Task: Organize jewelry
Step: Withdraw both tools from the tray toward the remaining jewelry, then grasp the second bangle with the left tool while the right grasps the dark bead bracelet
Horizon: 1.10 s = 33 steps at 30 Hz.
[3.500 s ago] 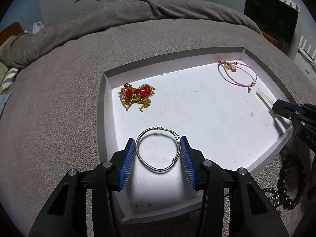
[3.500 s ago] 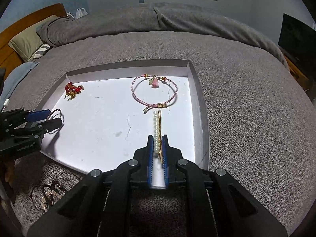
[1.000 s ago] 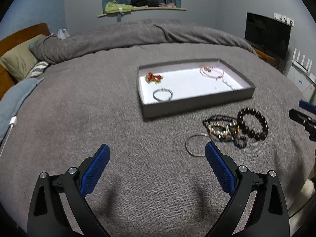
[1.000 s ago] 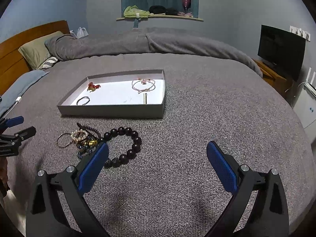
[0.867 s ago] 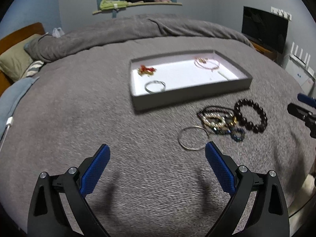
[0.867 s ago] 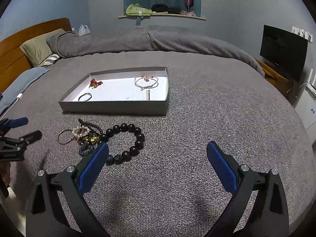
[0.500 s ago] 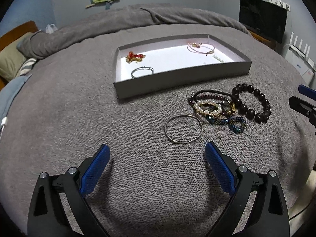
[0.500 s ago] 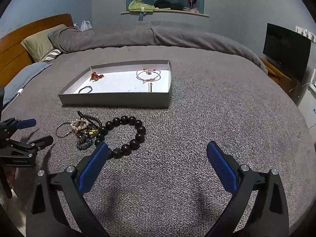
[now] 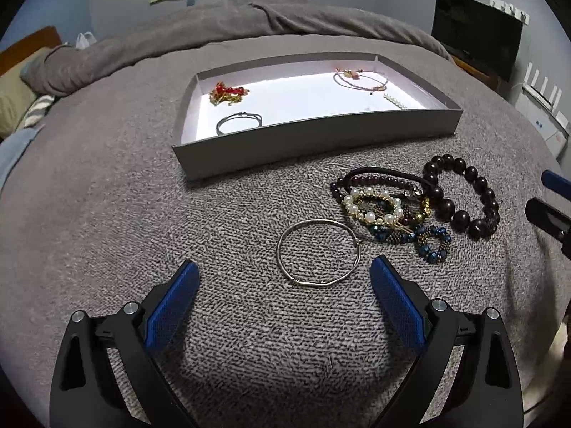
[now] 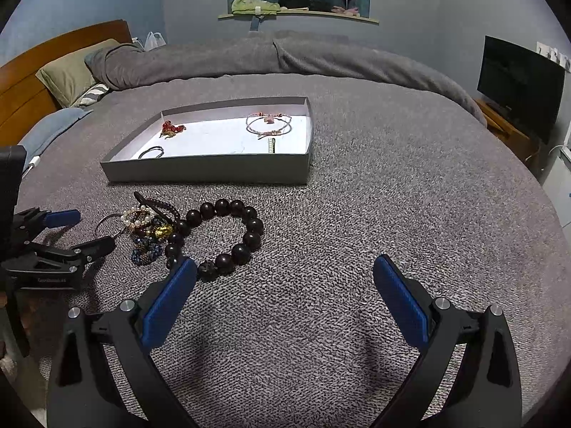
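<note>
Now that both grippers have pulled back from the tray [image 9: 321, 139], where 4 pieces lie, the left gripper [image 9: 283, 281] hangs spread wide before the silver bangle [image 9: 318, 252] on the blanket, probably next, the right gripper [image 10: 285, 278] equally spread and empty.

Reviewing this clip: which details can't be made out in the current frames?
- Pile of tangled bracelets: overlap hides how many pieces, both views.
- Pearl hair clip: the tray's near wall cuts off its end, left wrist view.
- Right gripper: cut by the left wrist frame edge.
- Pink cord bracelet's charms: too small, right wrist view.
</note>
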Available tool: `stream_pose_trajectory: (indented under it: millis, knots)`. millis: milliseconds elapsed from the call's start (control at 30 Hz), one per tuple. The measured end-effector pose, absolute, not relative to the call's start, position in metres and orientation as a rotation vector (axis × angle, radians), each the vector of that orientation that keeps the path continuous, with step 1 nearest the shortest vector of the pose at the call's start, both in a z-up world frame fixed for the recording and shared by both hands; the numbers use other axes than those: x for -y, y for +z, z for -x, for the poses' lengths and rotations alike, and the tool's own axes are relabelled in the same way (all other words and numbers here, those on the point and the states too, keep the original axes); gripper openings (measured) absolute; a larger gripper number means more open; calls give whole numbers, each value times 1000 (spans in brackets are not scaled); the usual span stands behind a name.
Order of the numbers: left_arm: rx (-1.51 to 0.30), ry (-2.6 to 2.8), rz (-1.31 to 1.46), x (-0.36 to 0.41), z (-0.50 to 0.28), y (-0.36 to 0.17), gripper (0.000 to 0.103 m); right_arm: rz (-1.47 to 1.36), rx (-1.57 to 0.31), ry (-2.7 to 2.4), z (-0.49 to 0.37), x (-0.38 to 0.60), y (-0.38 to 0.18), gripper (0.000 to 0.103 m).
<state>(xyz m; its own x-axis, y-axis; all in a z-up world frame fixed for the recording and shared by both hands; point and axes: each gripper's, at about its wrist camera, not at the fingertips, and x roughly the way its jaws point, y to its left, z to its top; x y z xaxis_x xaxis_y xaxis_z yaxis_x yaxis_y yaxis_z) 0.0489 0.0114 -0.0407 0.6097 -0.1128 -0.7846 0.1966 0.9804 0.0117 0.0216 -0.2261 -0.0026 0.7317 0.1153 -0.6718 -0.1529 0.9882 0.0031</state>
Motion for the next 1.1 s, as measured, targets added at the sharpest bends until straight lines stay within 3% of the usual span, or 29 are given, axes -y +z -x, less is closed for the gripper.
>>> stream_pose_trajectory:
  millis: [400, 500, 800, 1100]
  knots:
    - [-870, -189, -110, -7, -50, -43, 92, -11, -753, 186, -33, 219, -13, 98]
    - [-869, -205, -106, -6, -48, -42, 85, -13, -751, 194, -39, 213, -15, 89]
    - [-854, -225, -128, -2, -47, -43, 79, -38, -789, 179, -59, 207, -27, 62]
    - [-839, -268, -129, -2, -44, -42, 66, -40, -809, 185, -68, 206, -33, 49]
